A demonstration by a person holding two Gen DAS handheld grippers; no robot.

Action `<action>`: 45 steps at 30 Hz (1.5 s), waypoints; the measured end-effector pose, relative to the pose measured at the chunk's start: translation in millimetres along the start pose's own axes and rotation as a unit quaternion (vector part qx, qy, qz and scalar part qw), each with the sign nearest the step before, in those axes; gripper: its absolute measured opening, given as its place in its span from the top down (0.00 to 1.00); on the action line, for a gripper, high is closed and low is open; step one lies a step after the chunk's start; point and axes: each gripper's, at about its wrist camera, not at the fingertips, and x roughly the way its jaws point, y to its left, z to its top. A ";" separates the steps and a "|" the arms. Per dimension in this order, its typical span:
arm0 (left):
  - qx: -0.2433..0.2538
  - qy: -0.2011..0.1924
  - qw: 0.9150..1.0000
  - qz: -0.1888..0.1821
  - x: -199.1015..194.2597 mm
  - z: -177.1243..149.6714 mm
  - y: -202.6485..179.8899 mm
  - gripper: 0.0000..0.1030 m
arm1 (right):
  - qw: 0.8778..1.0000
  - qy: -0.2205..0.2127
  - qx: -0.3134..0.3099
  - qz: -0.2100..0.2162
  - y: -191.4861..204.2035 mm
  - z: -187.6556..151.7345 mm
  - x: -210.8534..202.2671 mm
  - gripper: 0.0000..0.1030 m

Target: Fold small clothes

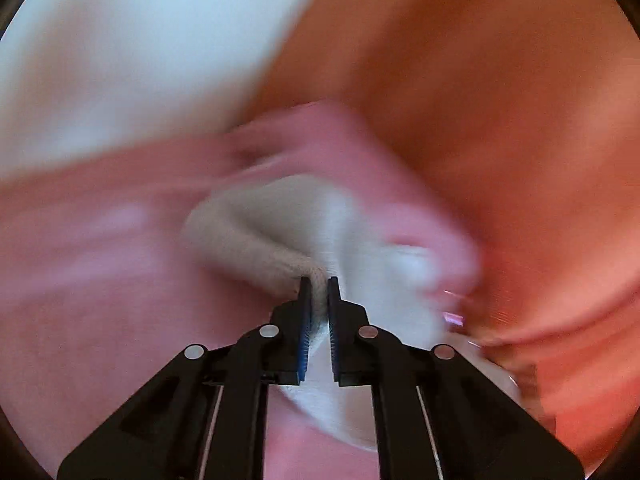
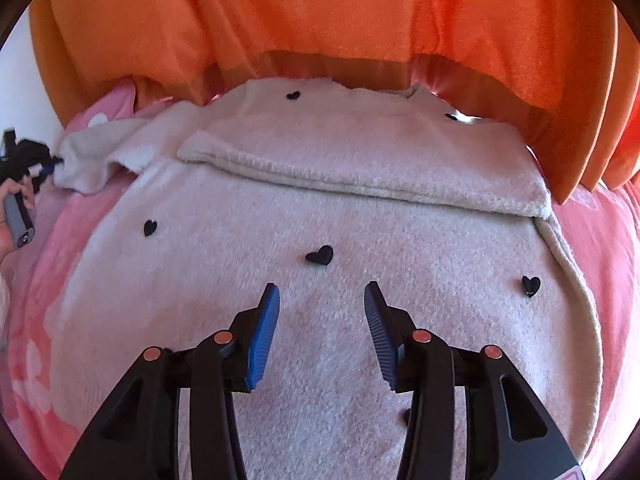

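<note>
Closest in, the right gripper (image 2: 321,294) hangs over the lower body of the white fleece sweater (image 2: 320,320) with its blue-padded jaws spread wide and nothing between them. The sweater lies flat on the pink blanket (image 2: 52,300), dotted with little black hearts (image 2: 320,256), and its right sleeve (image 2: 360,168) is already folded across the chest. Further up and off to the left of the sweater, the left sleeve (image 2: 96,156) stretches out sideways with the left gripper (image 2: 50,164) pinching its cuff. From the left wrist view it's super blurry, but the left gripper (image 1: 319,282) has its jaws nearly closed with white sleeve fabric (image 1: 280,224) clamped between the pads, pink blanket (image 1: 80,260) underneath. Beyond the sweater's collar, orange curtains (image 2: 320,20) hang down at the back.
</note>
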 end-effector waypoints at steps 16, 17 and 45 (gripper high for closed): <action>0.223 0.206 0.938 -0.168 -17.7 -292.1 -256.7 0.81 | 0.991 -0.001 0.130 -0.037 -94.1 21.8 1.9 0.52; 0.207 0.215 0.942 -0.153 -11.7 -292.3 -240.6 0.81 | 0.989 0.001 0.145 -0.028 -100.5 22.9 2.5 0.52; 0.022 0.206 0.978 -0.015 -23.2 -232.6 -101.6 0.55 | 0.983 -0.130 0.080 0.098 -14.4 173.2 -21.7 0.95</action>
